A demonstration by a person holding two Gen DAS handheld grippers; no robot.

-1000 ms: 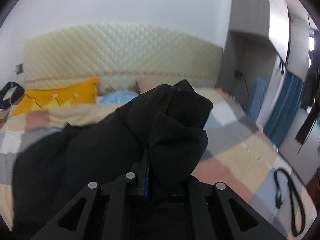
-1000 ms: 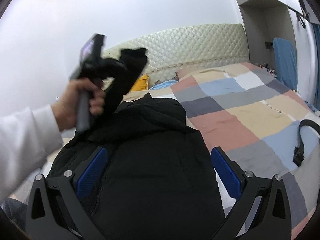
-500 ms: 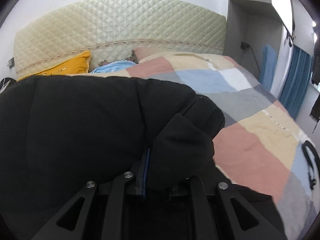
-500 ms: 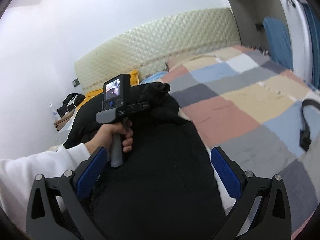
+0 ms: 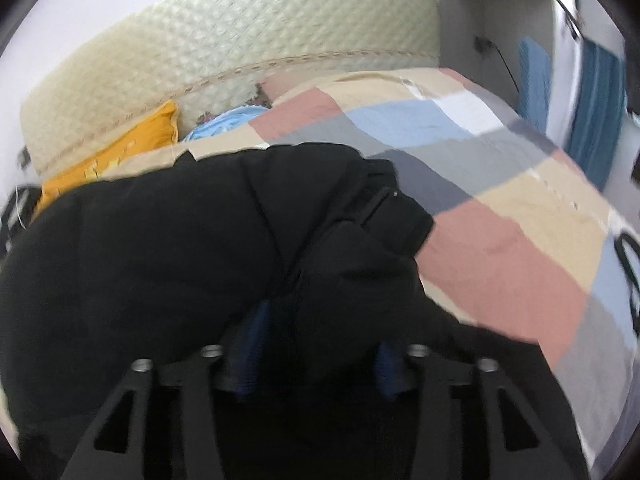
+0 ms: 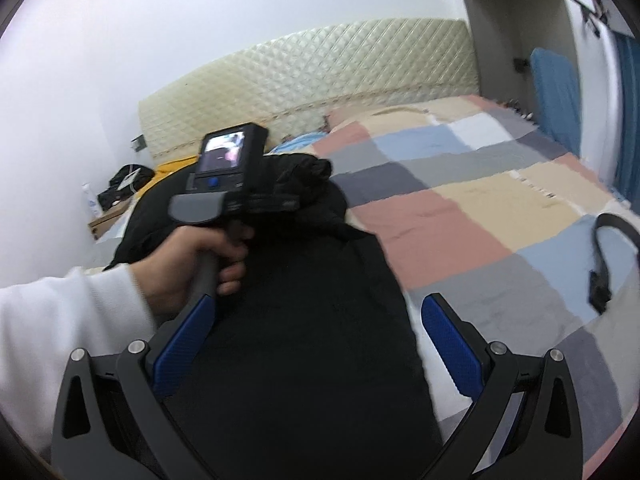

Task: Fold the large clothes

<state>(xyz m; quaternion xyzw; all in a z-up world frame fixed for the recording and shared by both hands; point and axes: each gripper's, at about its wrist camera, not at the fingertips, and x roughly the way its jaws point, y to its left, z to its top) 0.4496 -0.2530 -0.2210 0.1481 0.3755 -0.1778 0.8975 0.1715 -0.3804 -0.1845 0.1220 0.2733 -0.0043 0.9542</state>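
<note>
The coat [image 6: 304,320] is spread on the bed [image 6: 472,200], black, puffy and soft. It looks thick and a bit heavy, so it is best taken by an edge or a sleeve end. The left claw [image 5: 316,344] has just been opened, with the folded sleeve still between its pads but not pressed. The right claw [image 6: 316,344] is held wide apart over the coat. A strap [image 6: 608,256] lies nearby, out of the way.
</note>
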